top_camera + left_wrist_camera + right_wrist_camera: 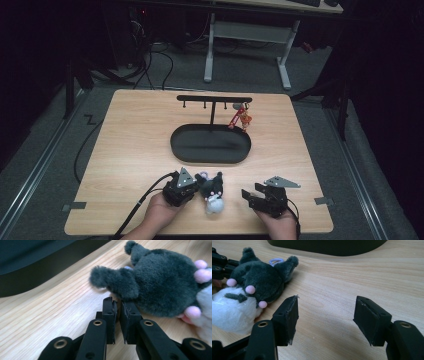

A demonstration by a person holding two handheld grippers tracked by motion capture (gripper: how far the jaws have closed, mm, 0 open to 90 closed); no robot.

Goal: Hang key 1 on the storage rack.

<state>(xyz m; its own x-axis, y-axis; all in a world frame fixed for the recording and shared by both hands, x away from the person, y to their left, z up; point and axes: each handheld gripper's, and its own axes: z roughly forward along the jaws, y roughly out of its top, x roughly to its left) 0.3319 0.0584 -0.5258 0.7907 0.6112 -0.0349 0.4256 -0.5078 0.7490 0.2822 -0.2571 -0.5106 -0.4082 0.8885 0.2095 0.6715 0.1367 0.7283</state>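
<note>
A plush toy [212,192] with a dark grey head, pink dots and a white body lies on its side near the table's front edge. A small purple loop [274,261] sits on its head. My left gripper [199,187] lies just left of the toy. In the left gripper view its jaws [117,302] stand almost together, tips at the fur under one ear [112,282], with nothing seen between them. My right gripper [251,190] rests to the toy's right, apart from it. Its jaws [327,307] are open over bare wood, and the plush toy [259,280] lies to their left.
A black hook stand [214,99] rises from an oval black tray [175,142] at the table's middle. A red figure keychain [240,119] hangs from a hook at its right end. The tray's rim [329,246] runs just beyond the toy.
</note>
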